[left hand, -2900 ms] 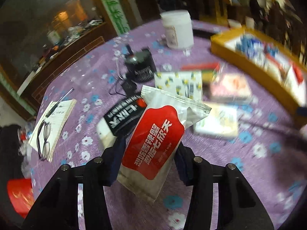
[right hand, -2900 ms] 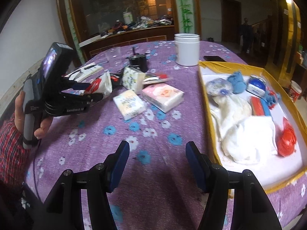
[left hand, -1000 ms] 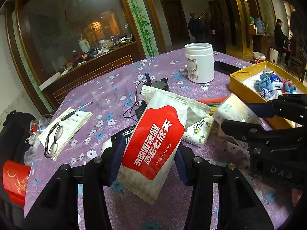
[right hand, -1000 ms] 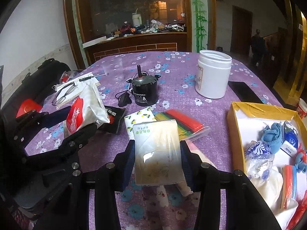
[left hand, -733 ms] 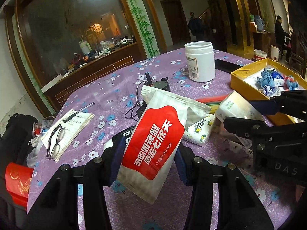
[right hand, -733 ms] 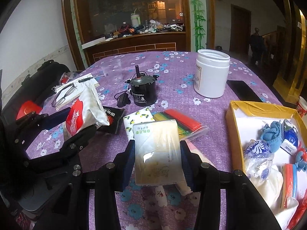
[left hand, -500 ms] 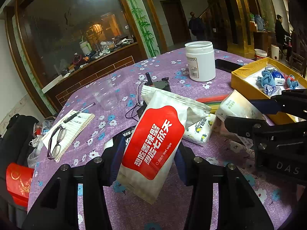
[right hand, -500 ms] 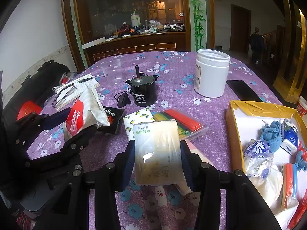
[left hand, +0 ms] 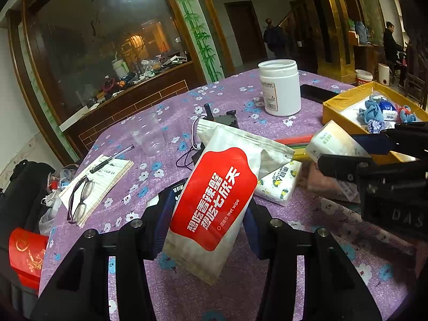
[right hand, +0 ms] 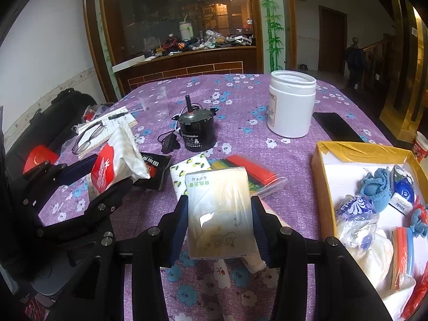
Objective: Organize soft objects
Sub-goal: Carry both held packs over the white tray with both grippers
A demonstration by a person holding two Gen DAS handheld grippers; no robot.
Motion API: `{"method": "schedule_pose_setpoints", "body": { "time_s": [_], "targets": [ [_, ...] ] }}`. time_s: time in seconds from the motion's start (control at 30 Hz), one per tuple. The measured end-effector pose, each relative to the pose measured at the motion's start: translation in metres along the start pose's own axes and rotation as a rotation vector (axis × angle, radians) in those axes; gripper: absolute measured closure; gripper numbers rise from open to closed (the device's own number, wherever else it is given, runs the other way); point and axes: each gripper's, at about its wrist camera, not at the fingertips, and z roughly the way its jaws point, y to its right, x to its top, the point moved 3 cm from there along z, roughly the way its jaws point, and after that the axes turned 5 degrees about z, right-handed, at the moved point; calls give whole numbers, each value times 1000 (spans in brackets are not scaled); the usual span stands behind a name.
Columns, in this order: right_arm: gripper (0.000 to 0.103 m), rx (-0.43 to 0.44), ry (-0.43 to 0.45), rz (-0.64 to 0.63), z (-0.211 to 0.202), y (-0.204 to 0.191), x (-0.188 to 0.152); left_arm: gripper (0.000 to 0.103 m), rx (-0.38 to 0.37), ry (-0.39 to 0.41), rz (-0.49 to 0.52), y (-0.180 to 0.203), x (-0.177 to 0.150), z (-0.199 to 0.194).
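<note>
Left gripper [left hand: 206, 224] pinching red-white wet wipe pack [left hand: 218, 200], lifted off purple tablecloth [left hand: 307, 281]. Right gripper [right hand: 219, 230] clamped on tissue pack [right hand: 220, 211]; yellow box [right hand: 323, 187] just right.

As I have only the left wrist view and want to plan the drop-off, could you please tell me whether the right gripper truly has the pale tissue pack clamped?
Observer: Yes. In the right wrist view, both pads of the right gripper press the sides of the tissue pack.
Operator: Thank you. Is there room in the yellow box?
Observer: A white cloth fills its near end. Bare floor shows only at the far end.
Operator: And what stands behind my wet wipe pack?
Observer: A black motor, upright, with its shaft pointing up.
</note>
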Motion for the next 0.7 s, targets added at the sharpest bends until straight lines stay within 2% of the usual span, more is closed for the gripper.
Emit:
{"method": "schedule_pose_setpoints", "body": {
  "time_s": [0.23,0.47,0.7],
  "targets": [
    [57,-44,36,94,-6,22,7,56,-43,53,-16,-2,5,-11],
    [57,-92,96,170,-25,42,14,56,-85,67,-61,-9,11,-18],
    [57,-123,140,269,-80,85,5,56,-166,54,-144,-24,23,-30]
  ]
}}
